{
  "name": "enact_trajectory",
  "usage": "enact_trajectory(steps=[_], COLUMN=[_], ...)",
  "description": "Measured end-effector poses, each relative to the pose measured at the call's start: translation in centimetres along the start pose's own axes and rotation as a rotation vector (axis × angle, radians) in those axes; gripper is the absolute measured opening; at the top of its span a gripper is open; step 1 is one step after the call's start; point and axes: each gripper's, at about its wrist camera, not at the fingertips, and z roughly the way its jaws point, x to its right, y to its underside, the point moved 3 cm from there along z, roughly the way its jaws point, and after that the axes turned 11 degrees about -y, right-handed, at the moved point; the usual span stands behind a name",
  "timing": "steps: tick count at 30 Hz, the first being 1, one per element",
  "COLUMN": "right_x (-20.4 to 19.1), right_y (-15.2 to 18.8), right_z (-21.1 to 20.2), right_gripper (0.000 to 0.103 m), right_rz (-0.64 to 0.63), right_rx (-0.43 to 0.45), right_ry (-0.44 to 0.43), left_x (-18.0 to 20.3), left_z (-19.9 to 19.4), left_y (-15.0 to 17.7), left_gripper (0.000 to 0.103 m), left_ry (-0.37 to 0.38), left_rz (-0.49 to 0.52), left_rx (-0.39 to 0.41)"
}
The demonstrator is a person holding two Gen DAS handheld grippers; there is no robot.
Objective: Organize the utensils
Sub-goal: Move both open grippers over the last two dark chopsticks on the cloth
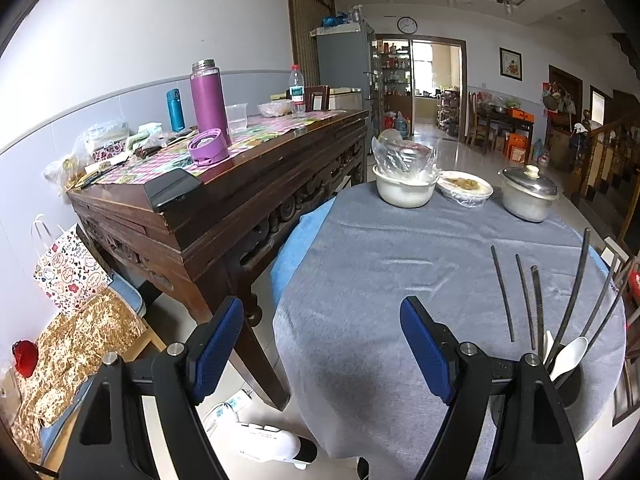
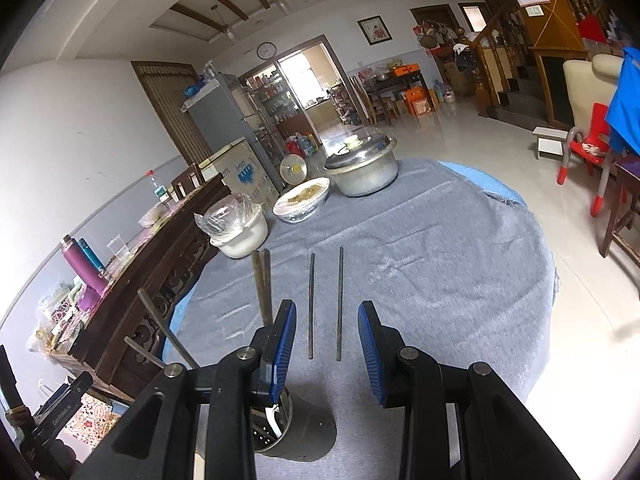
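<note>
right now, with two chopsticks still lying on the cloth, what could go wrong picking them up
1. The two loose chopsticks lie flat, close and parallel on the gray tablecloth; the open right gripper might pinch both, or snag the cloth.
2. The utensil holder sits right under that gripper, already bristling with chopsticks and a white spoon; a low approach could tip it.

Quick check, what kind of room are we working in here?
Most likely a home's dining and living area: a round cloth-covered table with a lidded pot and food bowl, a fridge behind, and a wooden staircase.
</note>
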Motion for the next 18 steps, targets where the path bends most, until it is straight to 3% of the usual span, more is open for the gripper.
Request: enact_trajectory(steps=[18], right_x=[1.8], right_y=[-0.2], right_z=[2.8], right_gripper=[0.035], right_rz=[0.035], right_rx=[-0.052], right_ry=[0.025], left_x=[0.1], left_z=[3.9], left_y=[0.4], left_gripper=[0.081], left_ry=[-0.031], left_rz=[-0.01], left_rx=[-0.095])
